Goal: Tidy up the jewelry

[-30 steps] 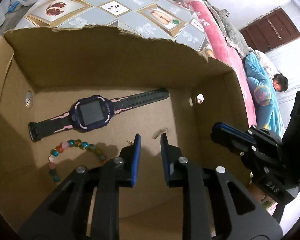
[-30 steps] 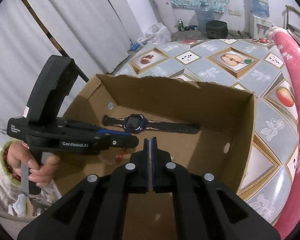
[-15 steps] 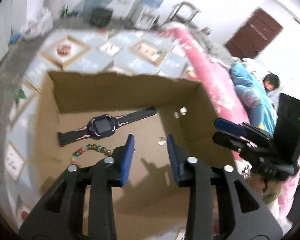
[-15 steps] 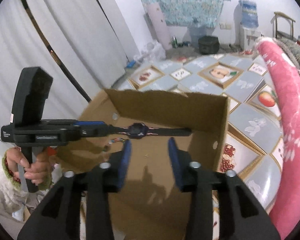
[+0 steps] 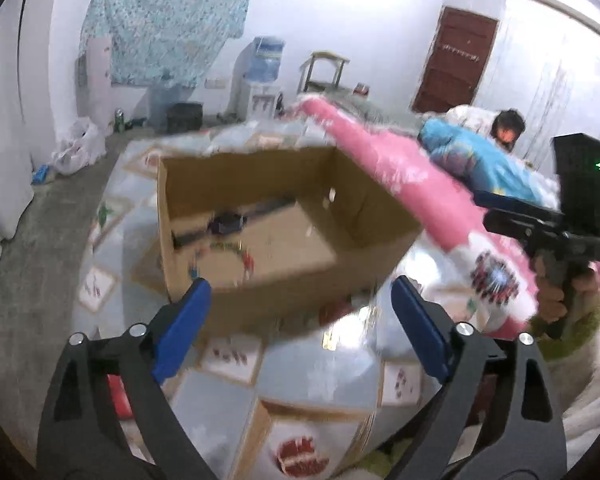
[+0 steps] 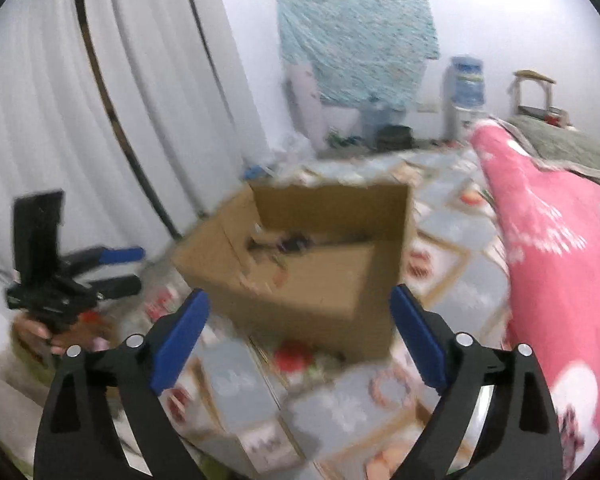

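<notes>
Both the left gripper and the right gripper hold their jaws spread wide, gripping nothing. Beyond them, the cardboard box holds a watch near its far wall and a bead bracelet nearer.

A home bedroom: pink quilt, white curtains, water dispenser, wooden door.
</notes>
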Tool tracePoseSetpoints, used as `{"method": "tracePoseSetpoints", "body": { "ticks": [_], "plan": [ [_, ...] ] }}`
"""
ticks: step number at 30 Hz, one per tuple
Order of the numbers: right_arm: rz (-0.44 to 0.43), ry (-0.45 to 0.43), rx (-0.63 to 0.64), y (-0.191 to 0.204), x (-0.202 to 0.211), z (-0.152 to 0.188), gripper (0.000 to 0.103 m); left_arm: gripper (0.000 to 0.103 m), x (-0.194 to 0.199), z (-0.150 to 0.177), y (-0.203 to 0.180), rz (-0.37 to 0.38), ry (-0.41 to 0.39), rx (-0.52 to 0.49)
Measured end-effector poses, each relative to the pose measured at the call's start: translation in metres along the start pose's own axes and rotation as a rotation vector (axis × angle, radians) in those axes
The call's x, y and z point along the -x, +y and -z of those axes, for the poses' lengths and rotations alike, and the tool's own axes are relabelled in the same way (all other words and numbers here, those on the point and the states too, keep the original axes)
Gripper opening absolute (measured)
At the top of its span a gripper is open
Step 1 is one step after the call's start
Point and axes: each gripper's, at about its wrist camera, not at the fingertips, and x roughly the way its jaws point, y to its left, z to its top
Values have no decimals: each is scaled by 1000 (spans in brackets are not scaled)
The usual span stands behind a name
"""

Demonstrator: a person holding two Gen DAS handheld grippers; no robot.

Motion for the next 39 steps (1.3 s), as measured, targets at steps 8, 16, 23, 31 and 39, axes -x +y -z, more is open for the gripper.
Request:
{"method": "tracePoseSetpoints", "body": {
  "ticks": [8,16,23,31,39],
  "plan": [
    [212,250,-55,8,-69,89,92,89,-98,72,9,-170,279,109],
    [283,342,-119,-5,-98,116,92,89,-125,76,5,-288,294,62],
    [327,360,-88,-3,-104,121,97,95,-133,75,4,-314,283,52],
    [348,333,-88,3,-103,124,97,95,-133,74,2,-320,282,58],
    [347,341,-89,4,-103,123,97,95,-134,75,0,-321,282,59]
  ]
}}
